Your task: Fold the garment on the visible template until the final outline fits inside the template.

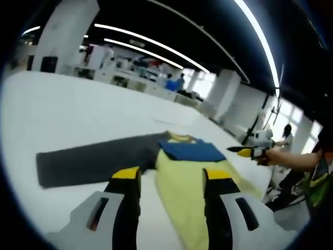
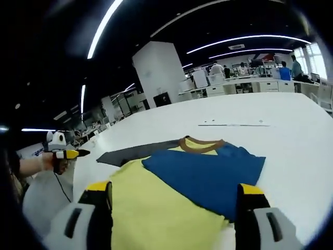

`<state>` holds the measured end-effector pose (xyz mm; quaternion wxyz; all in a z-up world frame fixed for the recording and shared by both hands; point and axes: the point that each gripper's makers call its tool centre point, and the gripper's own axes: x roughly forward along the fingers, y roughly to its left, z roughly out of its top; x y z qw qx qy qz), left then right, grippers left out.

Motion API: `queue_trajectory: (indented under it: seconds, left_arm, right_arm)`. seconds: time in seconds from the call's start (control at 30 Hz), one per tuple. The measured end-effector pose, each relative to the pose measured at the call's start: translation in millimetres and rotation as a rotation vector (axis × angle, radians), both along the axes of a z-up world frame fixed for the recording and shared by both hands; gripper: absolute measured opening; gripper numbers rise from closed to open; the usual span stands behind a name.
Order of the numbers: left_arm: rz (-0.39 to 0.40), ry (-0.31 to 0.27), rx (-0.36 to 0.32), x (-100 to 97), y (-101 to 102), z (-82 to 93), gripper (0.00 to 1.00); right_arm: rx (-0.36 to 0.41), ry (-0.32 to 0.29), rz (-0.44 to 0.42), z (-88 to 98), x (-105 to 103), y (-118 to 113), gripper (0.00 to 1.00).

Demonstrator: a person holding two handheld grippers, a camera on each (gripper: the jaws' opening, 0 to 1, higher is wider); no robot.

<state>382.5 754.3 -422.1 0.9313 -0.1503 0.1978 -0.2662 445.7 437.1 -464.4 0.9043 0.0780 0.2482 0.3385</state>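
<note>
The yellow garment (image 2: pixel 156 208) lay on the white table (image 1: pixel 78 114), its blue sleeve (image 2: pixel 208 172) folded across and grey sleeve (image 1: pixel 93 161) outstretched. The left gripper (image 1: pixel 171 179) and right gripper (image 2: pixel 174 195) hovered above it, jaws wide apart, holding nothing.

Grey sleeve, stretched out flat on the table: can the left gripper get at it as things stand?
Probably yes. The grey sleeve lies flat and uncovered on the white table, just beyond the left gripper, whose jaws stand open. Nothing sits between them; the blue folded sleeve lies off to the other side.

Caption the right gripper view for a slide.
Open right gripper hovers over a yellow shirt, its blue sleeve folded across, on the white table.
</note>
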Motion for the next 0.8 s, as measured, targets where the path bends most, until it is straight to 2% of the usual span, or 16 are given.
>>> queue_trajectory:
  seconds: [0.27, 0.5, 0.6, 0.67, 0.8]
  left_arm:
    - [0.016, 0.018, 0.015, 7.3, 6, -8.2, 0.45]
    - [0.032, 0.038, 0.026, 11.3, 15, -17.2, 0.47]
    - [0.053, 0.046, 0.041, 15.4, 25, -23.1, 0.47]
    - [0.09, 0.065, 0.061, 18.9, 37, -30.5, 0.47]
    - [0.184, 0.054, 0.079, 22.8, 64, -33.7, 0.47]
  right_arm:
    - [0.002, -0.002, -0.044, 4.2, -14, -21, 1.0]
    - [0.012, 0.009, -0.059, 3.2, -16, -20, 1.0]
    - [0.019, 0.005, -0.054, 3.9, -16, -13, 1.0]
    - [0.017, 0.012, -0.045, 1.8, -17, -10, 1.0]
    - [0.017, 0.028, -0.044, -3.3, -21, -7, 1.0]
